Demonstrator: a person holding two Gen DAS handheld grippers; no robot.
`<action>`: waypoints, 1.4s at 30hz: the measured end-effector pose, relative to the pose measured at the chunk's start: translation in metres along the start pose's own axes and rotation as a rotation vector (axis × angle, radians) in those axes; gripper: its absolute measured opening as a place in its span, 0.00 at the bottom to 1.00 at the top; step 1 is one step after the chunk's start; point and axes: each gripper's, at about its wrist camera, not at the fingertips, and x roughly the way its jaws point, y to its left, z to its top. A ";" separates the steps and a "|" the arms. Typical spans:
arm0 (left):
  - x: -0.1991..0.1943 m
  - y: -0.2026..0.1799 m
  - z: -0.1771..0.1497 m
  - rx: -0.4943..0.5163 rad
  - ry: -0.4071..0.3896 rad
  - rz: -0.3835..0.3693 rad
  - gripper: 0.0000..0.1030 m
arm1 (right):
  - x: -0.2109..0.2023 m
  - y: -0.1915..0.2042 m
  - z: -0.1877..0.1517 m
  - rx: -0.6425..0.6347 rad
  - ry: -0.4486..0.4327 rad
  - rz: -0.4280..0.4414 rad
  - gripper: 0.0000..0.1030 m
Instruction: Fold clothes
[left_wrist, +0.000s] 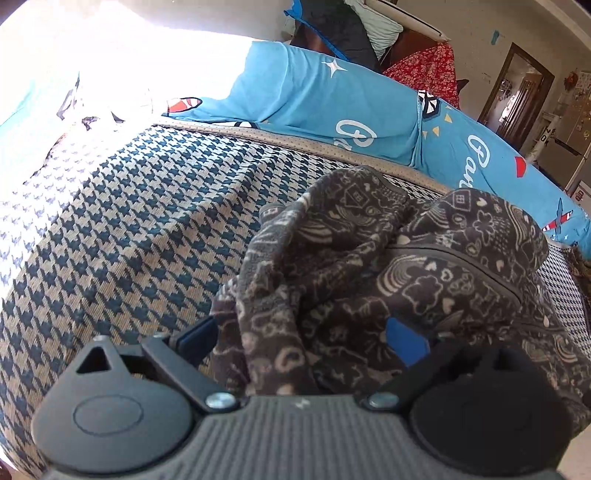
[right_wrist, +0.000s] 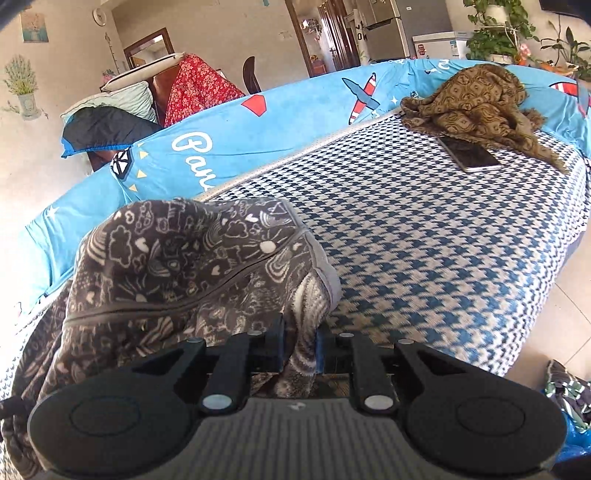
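Observation:
A dark grey fleece garment (left_wrist: 369, 266) with a pale doodle print lies crumpled on the blue-and-white houndstooth cover (left_wrist: 129, 229). My left gripper (left_wrist: 301, 338) stands wide open, and a bunch of the garment lies loosely between its blue pads (left_wrist: 406, 339) without being pinched. In the right wrist view the same garment (right_wrist: 184, 266) rises in a hump to the left. My right gripper (right_wrist: 301, 343) is shut on a narrow fold of it near the hemmed edge, and the cloth hangs lifted from that pinch.
Blue printed cushions (right_wrist: 221, 147) line the far edge of the cover (right_wrist: 424, 240). A brown patterned cloth (right_wrist: 476, 99) and a phone (right_wrist: 469, 155) lie at the far right corner. Tiled floor (right_wrist: 554, 325) with a heap of clothes (right_wrist: 569, 391) borders the right side.

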 end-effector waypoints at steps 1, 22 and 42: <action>-0.002 0.003 -0.002 -0.012 0.004 -0.005 0.95 | -0.008 -0.002 -0.005 -0.017 -0.007 0.001 0.15; 0.001 0.004 -0.026 -0.065 0.031 0.035 1.00 | -0.054 0.003 -0.054 -0.194 -0.019 0.074 0.19; 0.035 -0.004 -0.014 -0.179 0.105 -0.036 1.00 | -0.049 0.066 -0.087 -0.411 0.093 0.291 0.38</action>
